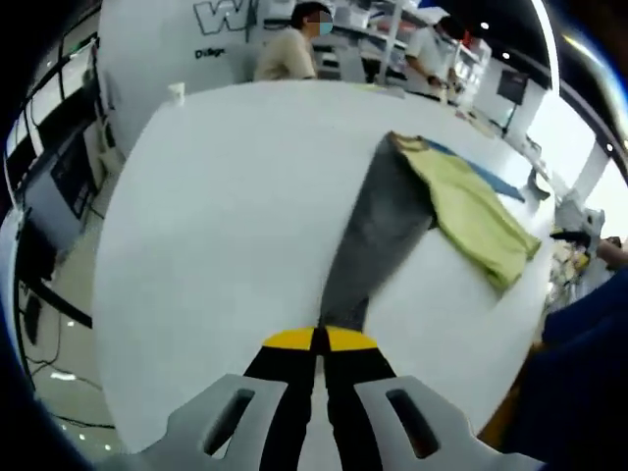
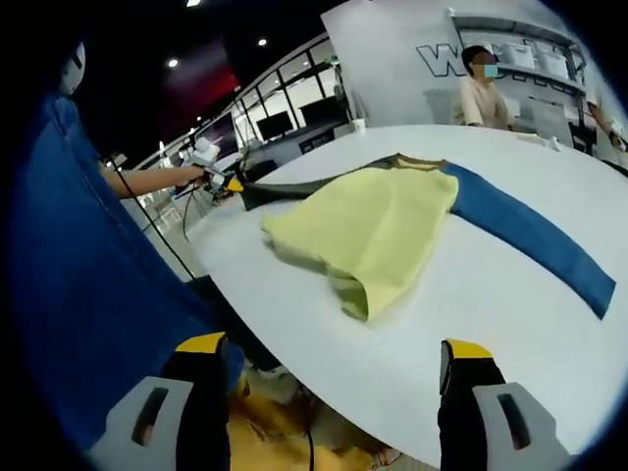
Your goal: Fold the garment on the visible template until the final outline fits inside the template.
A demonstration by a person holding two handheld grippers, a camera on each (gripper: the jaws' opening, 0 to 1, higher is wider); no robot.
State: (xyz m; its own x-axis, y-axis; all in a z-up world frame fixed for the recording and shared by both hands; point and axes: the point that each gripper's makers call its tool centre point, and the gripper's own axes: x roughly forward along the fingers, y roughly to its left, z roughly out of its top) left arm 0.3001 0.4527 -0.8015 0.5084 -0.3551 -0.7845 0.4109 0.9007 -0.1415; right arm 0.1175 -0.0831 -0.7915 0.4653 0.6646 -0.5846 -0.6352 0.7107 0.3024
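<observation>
you are working with a soft, light shirt [image 2: 378,231] that is going to drape, slide and wrinkle on the smooth white table [image 2: 491,334], so take it by edges and sleeve ends, where a thin layer fits between the jaws, and lift low so it does not drag out of shape.

the left gripper [image 1: 321,343] is pinching the end of the grey sleeve [image 1: 378,235], its yellow-tipped jaws pressed together on the cloth, and the sleeve is running taut away from it toward the body of the shirt. in the right gripper view you are seeing that same gripper [image 2: 228,183] at the far table edge, holding the sleeve end. the right gripper [image 2: 334,358] is hanging free near the table's edge with its jaws spread wide and nothing between them.

the shirt is lying across the table with a pale yellow body, rumpled and partly doubled over at the hem, a grey sleeve on one side and a blue sleeve [image 2: 530,235] stretched flat on the other. i cannot make out a template under it. for the right gripper, the blue sleeve end or the loose yellow hem looks like the best hold.
</observation>
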